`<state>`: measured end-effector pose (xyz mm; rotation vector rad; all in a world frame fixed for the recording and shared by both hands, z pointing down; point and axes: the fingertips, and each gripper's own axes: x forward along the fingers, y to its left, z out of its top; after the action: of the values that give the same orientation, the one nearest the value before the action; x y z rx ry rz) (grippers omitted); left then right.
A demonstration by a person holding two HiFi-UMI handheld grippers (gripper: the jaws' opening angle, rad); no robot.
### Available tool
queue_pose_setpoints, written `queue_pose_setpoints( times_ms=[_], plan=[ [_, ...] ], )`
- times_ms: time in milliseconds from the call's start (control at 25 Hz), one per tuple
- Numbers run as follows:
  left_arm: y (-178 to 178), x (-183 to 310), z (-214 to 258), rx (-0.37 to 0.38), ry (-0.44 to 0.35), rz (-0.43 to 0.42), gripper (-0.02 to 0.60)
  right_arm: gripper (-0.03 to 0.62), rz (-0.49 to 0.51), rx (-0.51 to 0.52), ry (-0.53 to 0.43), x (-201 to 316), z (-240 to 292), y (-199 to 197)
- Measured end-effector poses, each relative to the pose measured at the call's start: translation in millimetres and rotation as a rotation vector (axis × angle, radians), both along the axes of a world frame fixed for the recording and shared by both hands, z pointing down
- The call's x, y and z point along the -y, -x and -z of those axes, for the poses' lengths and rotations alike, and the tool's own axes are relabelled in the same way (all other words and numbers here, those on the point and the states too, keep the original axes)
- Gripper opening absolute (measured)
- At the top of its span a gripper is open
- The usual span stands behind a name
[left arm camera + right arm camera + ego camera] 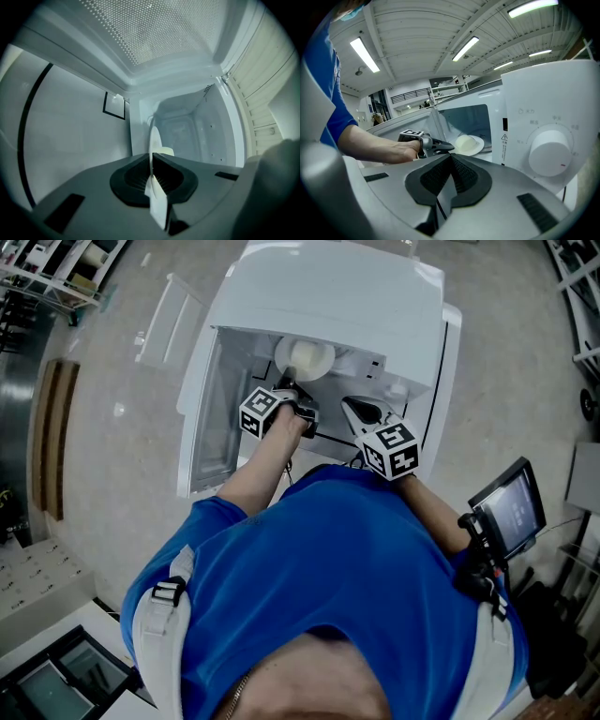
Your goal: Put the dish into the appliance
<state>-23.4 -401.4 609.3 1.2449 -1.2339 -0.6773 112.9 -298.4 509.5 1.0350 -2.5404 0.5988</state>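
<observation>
Left gripper [152,161] jaws clenched on the rim of the dish [153,140], a white plate with a pale mound on it. Dish is inside the open cavity of the appliance [543,89], a white microwave with its door [199,418] swung wide. Can't tell if the dish sits on the cavity floor. Right gripper [451,157] jaws pressed together, empty, outside near the dial [551,152]. Mostly done, I'd say. Left to do: set down, release, pull out.
</observation>
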Motion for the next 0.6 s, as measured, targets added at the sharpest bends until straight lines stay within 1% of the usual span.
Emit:
queue_pose_setpoints(
  times_ms=[600],
  plan=[
    [-3.5, 18.7, 1.5, 0.039, -0.011, 0.018, 0.018, 0.0, 0.006, -0.007, 0.008, 1.6, -0.2, 2.3]
  ],
)
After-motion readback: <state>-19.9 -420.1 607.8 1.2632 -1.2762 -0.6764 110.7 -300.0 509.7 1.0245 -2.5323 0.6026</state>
